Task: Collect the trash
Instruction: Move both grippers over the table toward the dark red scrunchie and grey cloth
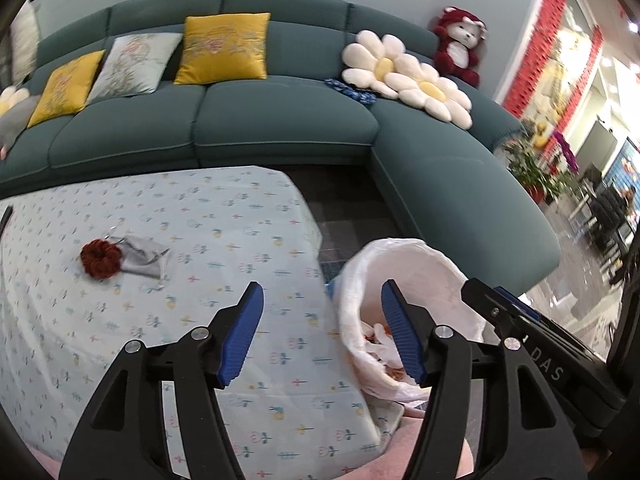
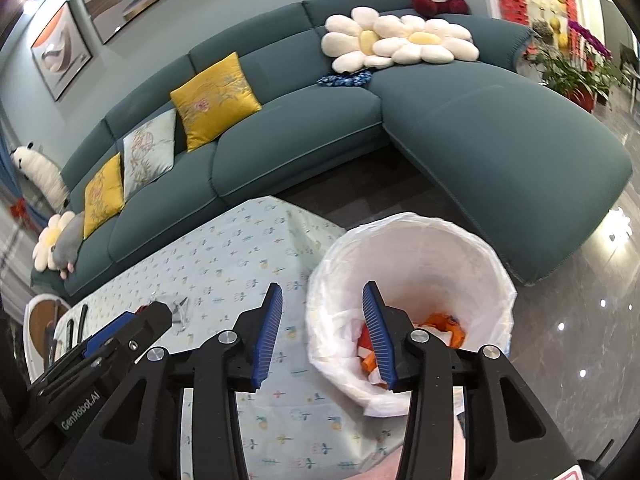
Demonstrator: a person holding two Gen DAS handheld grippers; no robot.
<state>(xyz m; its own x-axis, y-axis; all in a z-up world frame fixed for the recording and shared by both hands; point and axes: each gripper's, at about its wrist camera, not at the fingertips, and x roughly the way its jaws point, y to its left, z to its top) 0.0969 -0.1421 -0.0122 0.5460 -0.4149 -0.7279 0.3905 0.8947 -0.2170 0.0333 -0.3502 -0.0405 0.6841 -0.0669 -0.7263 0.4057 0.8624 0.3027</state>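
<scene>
A trash bin with a white liner (image 1: pixel 412 280) (image 2: pixel 420 264) stands on the floor by the table's right edge; orange and white scraps (image 2: pixel 444 326) lie inside. A dark red crinkled piece (image 1: pixel 101 258) and a crumpled grey wrapper (image 1: pixel 144 256) lie on the table with the floral cloth (image 1: pixel 224 216) at mid left. My left gripper (image 1: pixel 322 332) is open and empty over the table's right edge. My right gripper (image 2: pixel 322 334) is open and empty, its right finger over the bin's mouth. The left gripper shows in the right wrist view (image 2: pixel 120 336), the right gripper in the left wrist view (image 1: pixel 520 328).
A teal corner sofa (image 1: pixel 288 120) with yellow and pale cushions, flower pillows and a red plush toy runs behind the table. Potted plants (image 1: pixel 532 164) stand at the far right. Dark glossy floor (image 2: pixel 580 332) lies right of the bin.
</scene>
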